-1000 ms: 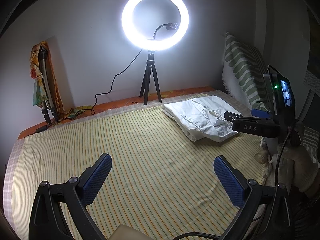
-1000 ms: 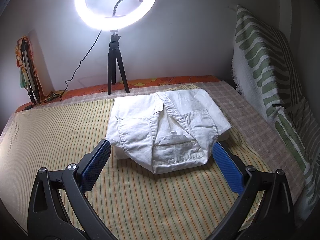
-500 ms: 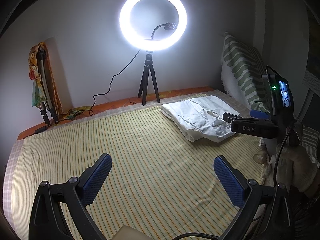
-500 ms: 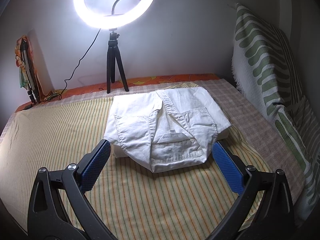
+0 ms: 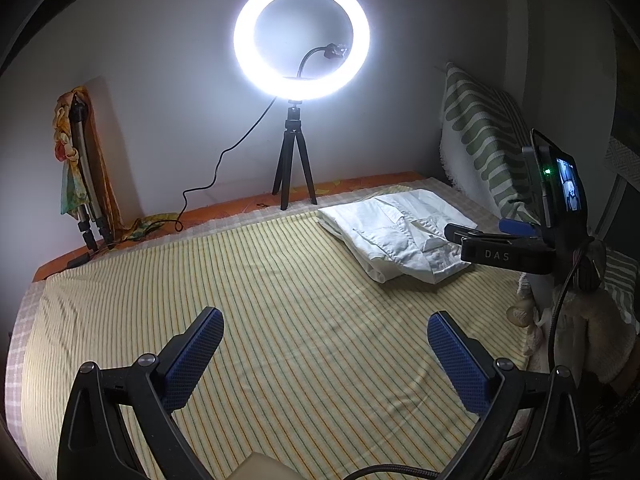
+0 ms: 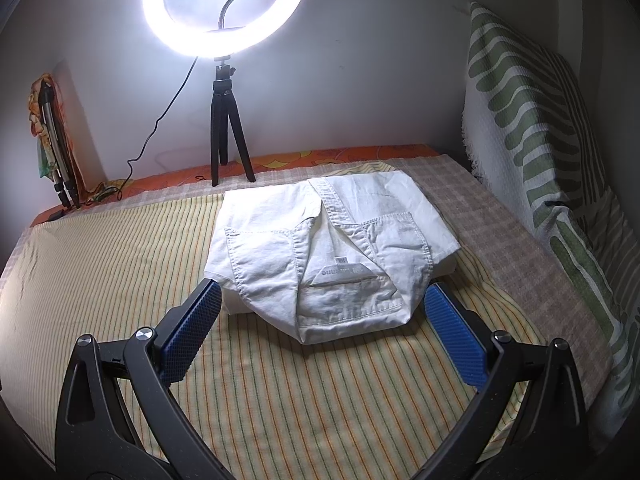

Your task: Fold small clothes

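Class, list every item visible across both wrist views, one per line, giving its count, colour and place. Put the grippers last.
folded shirt: one, white, on the sheet, right of centre
striped sheet: one, yellow, covering the bed
ring light: one, white, lit, on a black tripod by the wall
patterned cushion: one, green and white, leaning at the right
folded stand: one, metal, far left corner
left gripper: one, black with blue pads, open
right gripper: one, black with blue pads, open

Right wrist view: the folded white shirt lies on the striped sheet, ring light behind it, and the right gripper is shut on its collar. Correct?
Not quite. In the right wrist view the right gripper is open, its blue pads spread either side of the white shirt's near edge, gripping nothing. The rest holds: the shirt lies folded on the striped sheet with the ring light behind.
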The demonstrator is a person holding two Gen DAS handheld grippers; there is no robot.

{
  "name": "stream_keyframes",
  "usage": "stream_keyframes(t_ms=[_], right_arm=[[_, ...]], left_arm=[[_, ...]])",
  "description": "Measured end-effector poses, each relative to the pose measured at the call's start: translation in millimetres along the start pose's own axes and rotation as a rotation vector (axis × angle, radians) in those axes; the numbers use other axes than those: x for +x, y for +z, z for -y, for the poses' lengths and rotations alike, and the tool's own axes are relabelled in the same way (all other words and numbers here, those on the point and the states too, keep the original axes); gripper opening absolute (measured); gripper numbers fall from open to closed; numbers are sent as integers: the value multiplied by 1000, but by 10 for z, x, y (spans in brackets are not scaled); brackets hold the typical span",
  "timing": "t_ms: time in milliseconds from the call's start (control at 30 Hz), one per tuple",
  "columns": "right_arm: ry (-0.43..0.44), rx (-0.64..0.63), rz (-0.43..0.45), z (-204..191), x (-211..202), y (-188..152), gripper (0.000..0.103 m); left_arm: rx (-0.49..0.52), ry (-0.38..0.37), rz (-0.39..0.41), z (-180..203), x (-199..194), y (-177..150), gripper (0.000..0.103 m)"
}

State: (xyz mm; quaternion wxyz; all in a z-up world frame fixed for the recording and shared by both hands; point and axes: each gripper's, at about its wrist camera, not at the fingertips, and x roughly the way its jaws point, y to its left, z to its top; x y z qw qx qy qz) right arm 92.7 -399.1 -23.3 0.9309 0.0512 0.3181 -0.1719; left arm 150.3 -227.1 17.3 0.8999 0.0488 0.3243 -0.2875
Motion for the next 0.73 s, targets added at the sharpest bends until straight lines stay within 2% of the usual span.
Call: stream_keyframes(t_ms=[733], right_arm=[[1, 4, -7, 47, 28, -10, 103]], left_arm=[[8, -7, 8, 40, 38, -13, 103]])
